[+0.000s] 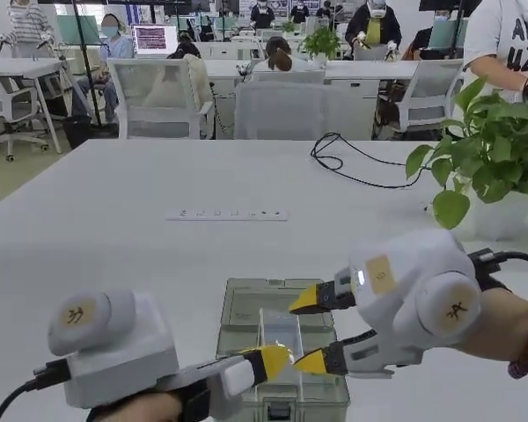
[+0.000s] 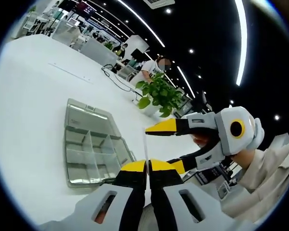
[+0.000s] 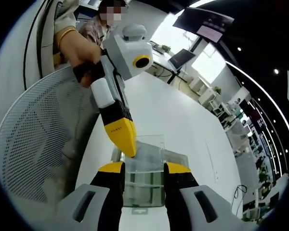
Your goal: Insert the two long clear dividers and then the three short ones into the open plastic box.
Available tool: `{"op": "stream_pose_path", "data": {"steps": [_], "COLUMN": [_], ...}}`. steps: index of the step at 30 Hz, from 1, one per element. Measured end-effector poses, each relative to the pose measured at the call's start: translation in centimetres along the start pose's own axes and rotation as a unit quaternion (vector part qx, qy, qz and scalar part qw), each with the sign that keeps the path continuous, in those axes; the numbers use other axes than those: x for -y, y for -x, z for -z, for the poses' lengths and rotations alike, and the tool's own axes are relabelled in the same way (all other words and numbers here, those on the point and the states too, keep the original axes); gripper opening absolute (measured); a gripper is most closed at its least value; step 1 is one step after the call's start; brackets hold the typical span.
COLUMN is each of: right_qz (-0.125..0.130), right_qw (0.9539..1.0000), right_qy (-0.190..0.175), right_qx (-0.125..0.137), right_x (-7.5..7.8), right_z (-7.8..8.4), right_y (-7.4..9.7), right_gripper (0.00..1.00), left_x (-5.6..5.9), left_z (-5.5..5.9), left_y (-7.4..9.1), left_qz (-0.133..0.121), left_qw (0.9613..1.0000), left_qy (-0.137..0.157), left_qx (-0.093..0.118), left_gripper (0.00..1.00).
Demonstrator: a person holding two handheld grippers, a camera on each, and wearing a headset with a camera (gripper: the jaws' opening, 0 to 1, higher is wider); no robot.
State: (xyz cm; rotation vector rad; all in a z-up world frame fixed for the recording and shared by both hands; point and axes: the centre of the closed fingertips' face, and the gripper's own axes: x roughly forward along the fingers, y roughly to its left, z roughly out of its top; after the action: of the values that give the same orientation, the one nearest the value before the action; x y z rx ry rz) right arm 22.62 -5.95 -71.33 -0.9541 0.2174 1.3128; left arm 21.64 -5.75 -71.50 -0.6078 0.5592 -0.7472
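Left claw pinches a clear divider upright, edge-on, over the open plastic box on the surface; right claw, wide open, straddles it, probably to steady it for slotting.

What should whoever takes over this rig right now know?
Left hand-held gripper: shut on a clear divider, held upright over the open plastic box.
Right hand-held gripper: open, jaws either side of that divider; I cannot tell whether they touch it.
Box: on the white table, with its lid laid back.
Done: some partitions show inside the box, count unclear.
Left: seat this divider, then any others not yet in.
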Motion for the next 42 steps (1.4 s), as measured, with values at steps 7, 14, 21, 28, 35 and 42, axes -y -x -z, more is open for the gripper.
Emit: {"op": "stream_pose_path", "data": {"steps": [7, 14, 21, 28, 35, 42], "right_qz": [0.005, -0.004, -0.025, -0.041, -0.075, -0.103], "right_qw": [0.9996, 0.9968, 0.9914, 0.989, 0.9874, 0.9855], "right_qy": [-0.02, -0.062, -0.103, -0.112, -0.102, -0.096], "right_qx": [0.02, 0.05, 0.077, 0.088, 0.095, 0.095], "right_x": [0.2, 0.2, -0.3, -0.9, -2.6, -4.0], "right_z": [-0.7, -1.8, -2.7, -3.2, -3.6, -3.5], "right_y": [0.3, 1.3, 1.8, 2.0, 2.1, 2.1], "right_gripper": [0.31, 0.31, 0.32, 0.31, 0.28, 0.25], "left_x": [-0.1, -1.0, -1.2, -0.4, 0.8, 1.2], "left_z": [-0.1, 0.2, 0.8, 1.6, 2.7, 3.3], "left_y": [0.6, 1.3, 1.9, 2.1, 2.4, 2.7], "left_qz": [-0.009, -0.031, -0.032, -0.01, 0.029, 0.053], "left_qw": [0.9998, 0.9928, 0.97, 0.9424, 0.9165, 0.894], "left_qy": [-0.02, -0.113, -0.233, -0.32, -0.38, -0.423], "left_qx": [-0.004, -0.023, -0.061, -0.095, -0.122, -0.138], "left_gripper": [0.0, 0.0, 0.0, 0.0, 0.0, 0.0]}}
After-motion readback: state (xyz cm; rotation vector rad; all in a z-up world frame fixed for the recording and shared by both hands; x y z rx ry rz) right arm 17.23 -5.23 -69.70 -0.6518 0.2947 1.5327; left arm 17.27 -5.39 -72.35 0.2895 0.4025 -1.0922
